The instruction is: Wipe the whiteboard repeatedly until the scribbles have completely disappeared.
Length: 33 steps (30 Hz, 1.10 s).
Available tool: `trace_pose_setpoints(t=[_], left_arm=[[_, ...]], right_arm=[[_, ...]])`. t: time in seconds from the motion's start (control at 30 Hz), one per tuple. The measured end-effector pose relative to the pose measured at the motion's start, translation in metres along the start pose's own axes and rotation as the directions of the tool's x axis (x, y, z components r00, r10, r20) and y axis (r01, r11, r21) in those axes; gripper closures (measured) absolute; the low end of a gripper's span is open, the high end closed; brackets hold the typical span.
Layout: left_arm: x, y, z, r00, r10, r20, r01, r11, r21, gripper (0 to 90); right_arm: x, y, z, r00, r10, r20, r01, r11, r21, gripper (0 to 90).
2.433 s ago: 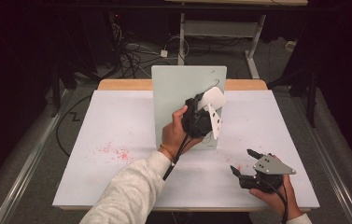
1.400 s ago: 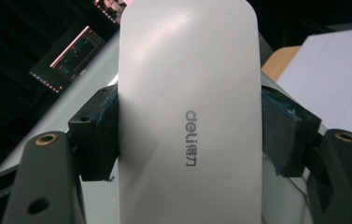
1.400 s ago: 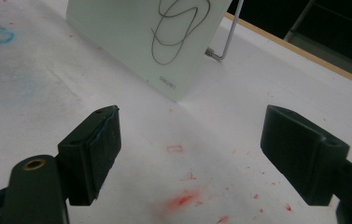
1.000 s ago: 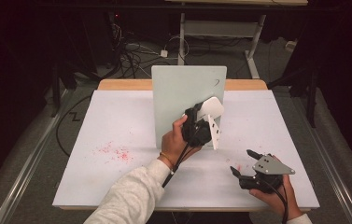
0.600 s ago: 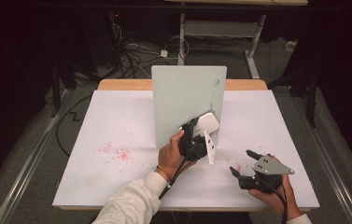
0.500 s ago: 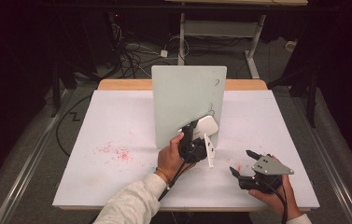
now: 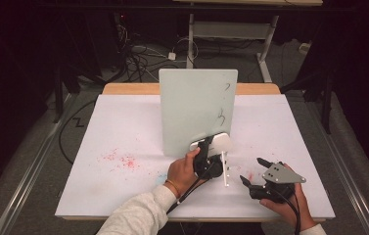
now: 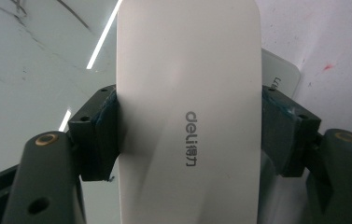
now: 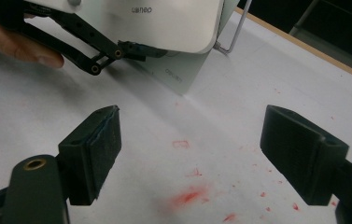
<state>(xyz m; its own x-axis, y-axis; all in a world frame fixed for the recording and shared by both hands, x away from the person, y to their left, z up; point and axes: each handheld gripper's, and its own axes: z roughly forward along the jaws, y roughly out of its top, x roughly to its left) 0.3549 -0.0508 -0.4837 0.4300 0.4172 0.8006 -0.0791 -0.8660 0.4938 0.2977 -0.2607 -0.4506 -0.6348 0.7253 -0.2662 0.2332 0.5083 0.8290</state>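
Note:
A pale green whiteboard (image 7: 196,107) stands upright in the middle of the white table (image 7: 123,122), with faint pen strokes near its right edge. My left gripper (image 7: 207,159) is shut on a white deli eraser (image 7: 217,143) at the board's lower right corner. In the left gripper view both pads (image 8: 100,135) press the sides of the eraser (image 8: 190,107), with the whiteboard (image 8: 33,70) behind. My right gripper (image 7: 251,170) rests open on the table at the front right. The right gripper view has its jaws wide apart around bare table (image 9: 192,154), with the eraser (image 9: 164,23) farther off.
Red marker specks (image 7: 121,160) stain the table left of the board, and more red specks (image 9: 190,196) lie between my right jaws. A thin metal rod (image 9: 233,30) stands by the board's corner. Cables and desk legs fill the dark floor beyond the table's far edge.
My left gripper has carried the eraser down the board's face, from about mid height to its lower right corner. The right gripper has stayed where it was.

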Motion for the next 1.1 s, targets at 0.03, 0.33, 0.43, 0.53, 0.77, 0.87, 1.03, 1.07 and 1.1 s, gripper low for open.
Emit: trace_pose_setpoints(t=[0.03,0.33,0.43,0.53,0.77,0.87,1.03,1.07,1.1], left_arm=[[0.000,0.000,0.000,0.9999,0.011,0.004,-0.011,0.9999,0.002,29.0],[0.002,-0.029,-0.009,0.9913,0.119,0.057,-0.121,0.9923,0.026,29.1],[0.009,-0.034,-0.011,0.9914,0.101,0.083,-0.104,0.9943,0.023,29.0],[0.003,-0.031,-0.009,0.9812,0.182,0.065,-0.184,0.9825,0.030,29.1],[-0.015,-0.013,0.001,0.9620,0.272,0.015,-0.273,0.9618,0.024,29.0],[-0.016,-0.008,0.003,0.9656,0.260,0.010,-0.260,0.9654,0.021,29.0],[-0.017,-0.001,0.008,0.9658,0.259,0.010,-0.259,0.9658,0.013,29.0],[-0.016,-0.001,0.008,0.9655,0.260,0.011,-0.260,0.9655,0.011,29.0],[-0.015,0.000,0.007,0.9672,0.254,0.012,-0.254,0.9672,0.009,29.0]], right_arm=[[0.000,0.000,0.000,1.0000,0.002,0.002,-0.002,1.000,-0.004,21.2],[-0.002,0.000,-0.002,0.9999,0.003,0.014,-0.003,1.000,-0.001,21.2],[-0.002,0.000,-0.001,0.9998,0.002,0.019,-0.002,1.000,0.009,21.4],[0.001,0.001,0.001,0.9998,-0.010,0.017,0.010,1.000,0.017,21.4],[-0.001,0.000,0.001,0.9997,-0.007,0.022,0.006,1.000,0.024,21.4],[-0.003,0.000,0.000,0.9996,0.003,0.030,-0.004,1.000,0.020,21.5],[-0.009,0.000,-0.005,0.9981,0.025,0.057,-0.025,1.000,-0.001,21.5],[-0.009,-0.001,-0.005,0.9981,0.028,0.056,-0.028,1.000,0.004,21.5],[-0.009,-0.001,-0.005,0.9981,0.028,0.056,-0.028,1.000,0.004,21.5]])
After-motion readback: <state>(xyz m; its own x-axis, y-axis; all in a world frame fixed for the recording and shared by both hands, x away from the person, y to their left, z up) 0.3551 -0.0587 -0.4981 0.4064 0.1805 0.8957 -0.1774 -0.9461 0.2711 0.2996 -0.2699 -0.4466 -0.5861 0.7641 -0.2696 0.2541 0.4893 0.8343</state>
